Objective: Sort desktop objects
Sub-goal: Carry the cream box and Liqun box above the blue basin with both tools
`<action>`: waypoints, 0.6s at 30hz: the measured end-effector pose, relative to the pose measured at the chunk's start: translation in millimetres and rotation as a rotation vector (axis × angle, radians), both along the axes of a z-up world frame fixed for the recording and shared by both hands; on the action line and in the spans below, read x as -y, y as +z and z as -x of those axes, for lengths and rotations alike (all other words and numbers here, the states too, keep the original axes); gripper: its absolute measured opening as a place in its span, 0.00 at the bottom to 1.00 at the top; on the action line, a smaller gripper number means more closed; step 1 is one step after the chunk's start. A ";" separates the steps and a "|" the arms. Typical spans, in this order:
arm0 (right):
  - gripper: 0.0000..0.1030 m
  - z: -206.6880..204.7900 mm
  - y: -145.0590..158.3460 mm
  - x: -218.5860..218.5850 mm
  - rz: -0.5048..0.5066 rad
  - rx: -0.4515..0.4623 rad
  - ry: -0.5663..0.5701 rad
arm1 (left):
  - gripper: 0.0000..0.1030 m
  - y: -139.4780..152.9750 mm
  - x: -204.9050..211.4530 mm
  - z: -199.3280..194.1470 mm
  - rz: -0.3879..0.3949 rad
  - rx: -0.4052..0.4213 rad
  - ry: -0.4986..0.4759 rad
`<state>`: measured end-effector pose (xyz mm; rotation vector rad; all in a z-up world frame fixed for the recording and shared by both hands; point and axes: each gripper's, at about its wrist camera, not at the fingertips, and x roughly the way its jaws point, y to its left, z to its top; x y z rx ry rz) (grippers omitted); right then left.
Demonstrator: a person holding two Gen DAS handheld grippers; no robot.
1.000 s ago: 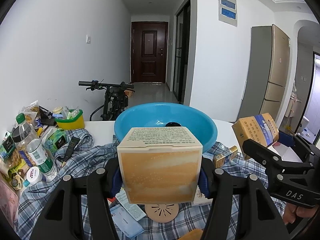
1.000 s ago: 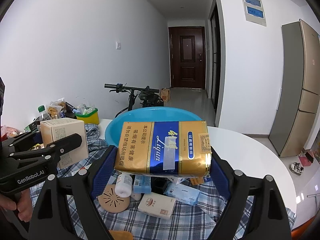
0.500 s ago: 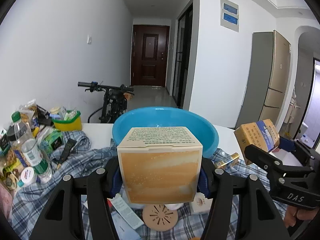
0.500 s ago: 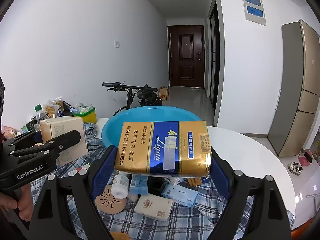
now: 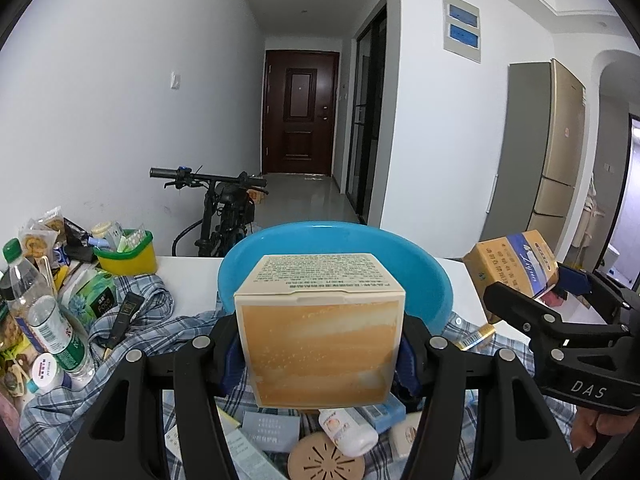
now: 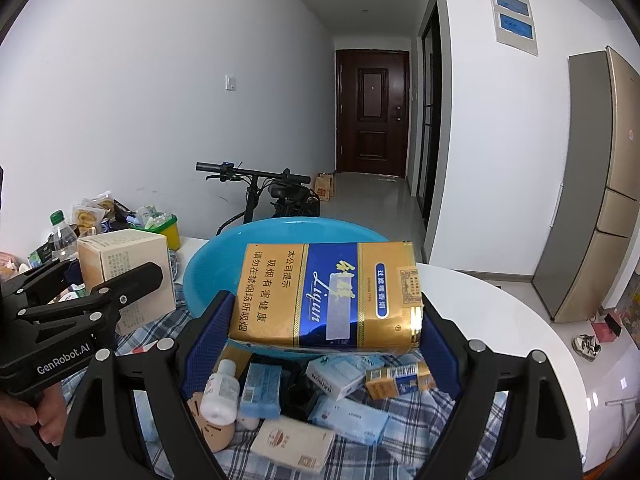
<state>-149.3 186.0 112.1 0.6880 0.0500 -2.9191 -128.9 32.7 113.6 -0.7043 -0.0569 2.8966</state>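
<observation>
My left gripper is shut on an orange-and-cream cube box, held up in front of the blue basin. The same box shows at the left of the right wrist view. My right gripper is shut on a gold-and-blue cigarette carton, which also hangs before the blue basin. In the left wrist view that carton appears at the right. Below both lie small boxes, a white bottle and a round wooden disc on a plaid cloth.
A yellow tub, water bottles, snack packets and a green box crowd the table's left side. The white round table curves off to the right. A bicycle stands behind the table, a fridge at the right.
Both grippers have moved forward toward the basin with their boxes; the items on the cloth now sit closer underneath. Neither grip has changed.
</observation>
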 end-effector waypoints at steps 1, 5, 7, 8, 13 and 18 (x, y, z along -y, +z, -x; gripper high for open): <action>0.83 4.8 -0.1 0.3 0.000 0.003 0.001 | 0.60 -0.7 1.2 4.7 -0.002 0.005 0.003; 0.83 25.4 -1.5 0.9 0.001 0.014 0.002 | 0.60 -3.2 5.8 29.9 -0.005 0.021 0.011; 0.83 38.0 -3.1 0.7 0.002 0.024 -0.001 | 0.60 -4.0 7.3 42.4 -0.007 0.025 0.011; 0.83 44.5 -4.0 0.3 0.003 0.029 -0.001 | 0.60 -5.0 8.1 50.0 -0.008 0.029 0.011; 0.83 77.8 -3.6 -1.3 0.007 0.041 -0.003 | 0.60 -9.7 7.8 85.0 -0.012 0.046 0.001; 0.83 109.7 -8.8 -1.9 0.010 0.061 -0.008 | 0.60 -15.8 9.0 120.2 -0.001 0.051 0.007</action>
